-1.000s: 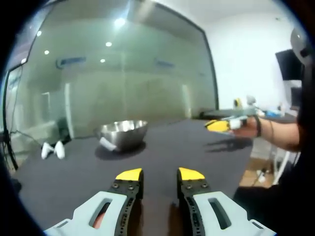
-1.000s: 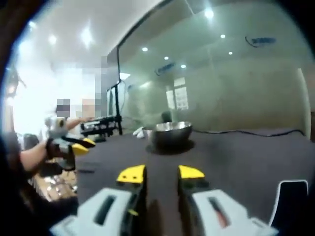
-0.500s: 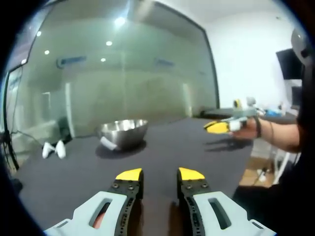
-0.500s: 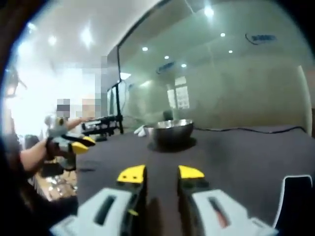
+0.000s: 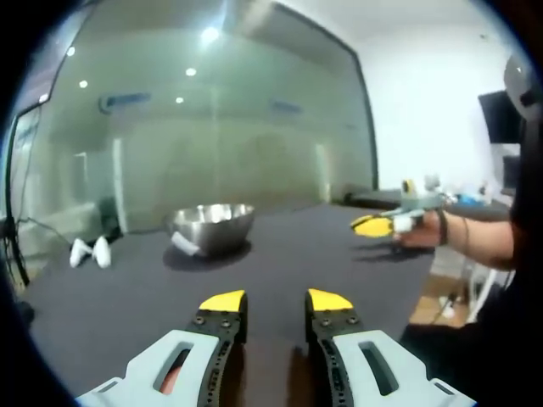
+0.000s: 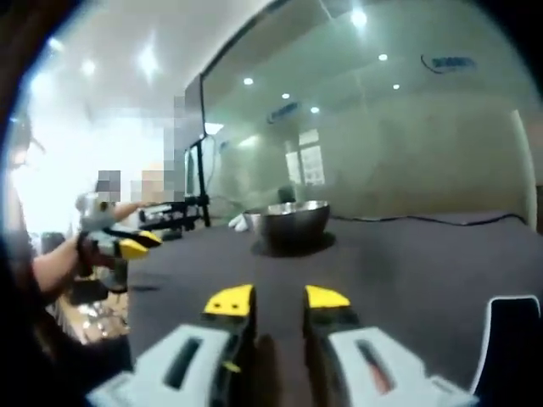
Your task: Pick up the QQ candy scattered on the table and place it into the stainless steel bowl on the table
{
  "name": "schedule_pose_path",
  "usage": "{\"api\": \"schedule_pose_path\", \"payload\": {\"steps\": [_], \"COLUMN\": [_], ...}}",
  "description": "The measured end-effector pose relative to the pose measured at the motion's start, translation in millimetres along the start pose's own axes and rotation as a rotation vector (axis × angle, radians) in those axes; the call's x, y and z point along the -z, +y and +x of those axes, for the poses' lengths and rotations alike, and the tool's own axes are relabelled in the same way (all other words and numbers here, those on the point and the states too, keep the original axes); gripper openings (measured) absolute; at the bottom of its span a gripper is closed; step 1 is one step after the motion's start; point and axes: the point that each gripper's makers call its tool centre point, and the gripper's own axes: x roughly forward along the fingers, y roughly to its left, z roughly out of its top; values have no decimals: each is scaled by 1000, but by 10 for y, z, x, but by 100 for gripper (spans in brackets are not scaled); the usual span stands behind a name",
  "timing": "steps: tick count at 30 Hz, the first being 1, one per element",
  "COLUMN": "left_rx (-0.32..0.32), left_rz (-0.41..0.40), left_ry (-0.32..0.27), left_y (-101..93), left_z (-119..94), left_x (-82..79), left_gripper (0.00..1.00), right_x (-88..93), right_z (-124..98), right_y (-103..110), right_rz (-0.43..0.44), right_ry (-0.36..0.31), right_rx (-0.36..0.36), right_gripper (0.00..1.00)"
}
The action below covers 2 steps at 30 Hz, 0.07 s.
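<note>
Where the left gripper view begins at its lower edge, the left gripper [image 5: 276,302] is seen w/ yellow-tipped, grey-bodied jaws parted, nothing held between them, hovering over the dark matte table [image 5: 280,254]. Nothing is set in the path btwn the tips and the stainless steel bowl [image 5: 212,227], which stands upright further out on the tabletop, rounded and shiny, casting a dark shadow. A small white piece [image 5: 183,244], maybe a QQ candy, is seen touching the bowl's base on its left side; the bowl's inside can't be made out from this low angle. Off to the left, near the table's edge, a pair of white objects [image 5: 90,252] is lying; what they are can't be told. To the right, the right gripper [image 5: 379,224] is held by a hand [image 5: 422,233] above the table edge; its yellow tips look close together, but its grip can't be told here. Behind everything a large glass wall [image 5: 212,127] w/ reflected ceiling lights is seen.

In the right gripper view, the right gripper [image 6: 277,298] is shown w/ jaws apart and empty, over the same dark surface. The bowl [image 6: 293,224] is seen straight ahead, unobstructed, w/ a white item [image 6: 240,224] just beside it on the left. The left gripper [image 6: 129,246] is visible at far left, held up off the table. A black cable [image 6: 441,219] is laid along the table's far edge.
</note>
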Motion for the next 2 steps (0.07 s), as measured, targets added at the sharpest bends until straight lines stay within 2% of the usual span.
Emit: {"api": "schedule_pose_path", "payload": {"steps": [2], "left_rx": [0], "left_rz": [5], "left_ry": [1], "left_y": [-2], "left_z": [0], "left_x": [1], "left_gripper": [29], "right_x": [4], "right_z": [4], "right_y": [1], "right_rz": [-2], "right_ry": [1], "right_rx": [0], "right_gripper": [22]}}
